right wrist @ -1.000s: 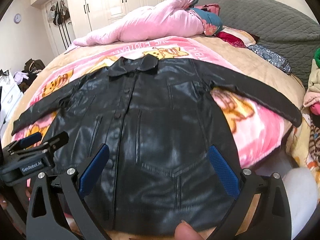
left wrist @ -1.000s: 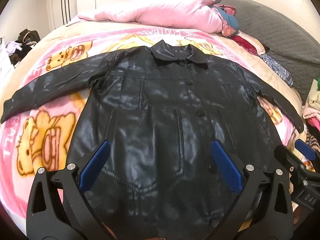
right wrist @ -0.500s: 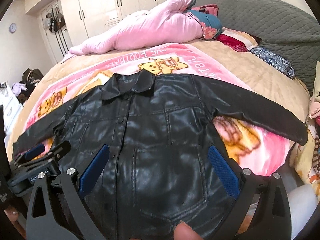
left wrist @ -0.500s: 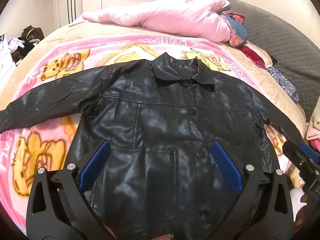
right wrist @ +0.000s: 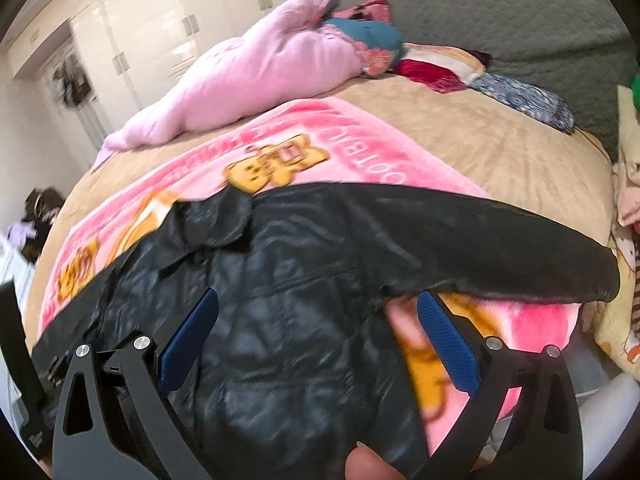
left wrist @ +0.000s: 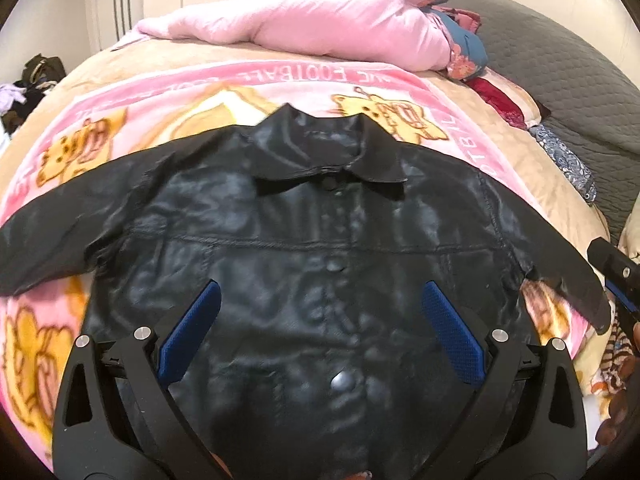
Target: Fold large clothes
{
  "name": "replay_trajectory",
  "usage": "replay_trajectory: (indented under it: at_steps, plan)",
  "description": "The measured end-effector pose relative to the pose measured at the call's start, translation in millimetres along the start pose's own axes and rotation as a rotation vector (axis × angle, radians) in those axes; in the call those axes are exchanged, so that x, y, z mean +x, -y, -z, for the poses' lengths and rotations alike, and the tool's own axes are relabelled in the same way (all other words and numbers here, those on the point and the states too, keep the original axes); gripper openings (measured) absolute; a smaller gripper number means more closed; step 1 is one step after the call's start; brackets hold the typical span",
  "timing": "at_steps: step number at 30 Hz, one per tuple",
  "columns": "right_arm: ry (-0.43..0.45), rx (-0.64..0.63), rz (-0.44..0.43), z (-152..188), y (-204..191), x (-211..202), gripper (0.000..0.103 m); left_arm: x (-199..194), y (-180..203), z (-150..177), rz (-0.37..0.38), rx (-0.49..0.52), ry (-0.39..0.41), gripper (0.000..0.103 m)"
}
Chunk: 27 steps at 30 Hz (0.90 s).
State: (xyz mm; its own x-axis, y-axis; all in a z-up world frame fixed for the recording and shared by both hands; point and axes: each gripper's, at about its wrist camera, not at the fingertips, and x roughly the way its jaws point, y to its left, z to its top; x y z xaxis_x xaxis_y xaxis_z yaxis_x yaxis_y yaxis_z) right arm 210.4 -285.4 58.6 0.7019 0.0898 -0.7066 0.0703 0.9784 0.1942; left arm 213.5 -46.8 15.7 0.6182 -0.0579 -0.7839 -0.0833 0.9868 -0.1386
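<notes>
White capital letters run along the pink band of a cartoon-bear blanket (left wrist: 280,92) spread on the bed, seen upside down from the left wrist camera: "FOOTBALL" can be made out, preceded by a fragment ending "VE". On the same band toward the right edge, partial letters "TB" show. The right wrist camera catches blurred letters resembling "OOTB" on that blanket (right wrist: 360,148).

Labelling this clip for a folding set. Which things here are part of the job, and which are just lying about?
Part of the job:
black jacket
left gripper, open
right gripper, open

Lying about:
pink duvet
cartoon blanket
grey cover
blue patterned cloth
wardrobe
</notes>
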Motion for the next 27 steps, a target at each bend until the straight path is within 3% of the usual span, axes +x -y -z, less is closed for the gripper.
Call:
replay_trajectory:
  at_steps: [8, 19, 24, 27]
  plan:
    - [0.009, 0.15, 0.081, -13.5, 74.2, 28.4, 0.099, 49.7, 52.4, -18.7, 0.111, 0.091, -0.069, 0.095]
    - [0.014, 0.377, 0.212, 7.8, 164.8, 43.6, 0.099, 111.4, 126.1, -24.1, 0.164, 0.259, -0.134, 0.095]
    - [0.026, 0.53, 0.243, 19.4, 201.9, 43.1, 0.099, 129.1, 149.9, -28.5, 0.182, 0.296, -0.131, 0.083]
    - [0.068, 0.646, 0.305, 31.5, 226.9, 38.1, 0.099, 140.2, 161.0, -32.3, 0.178, 0.327, -0.121, 0.065]
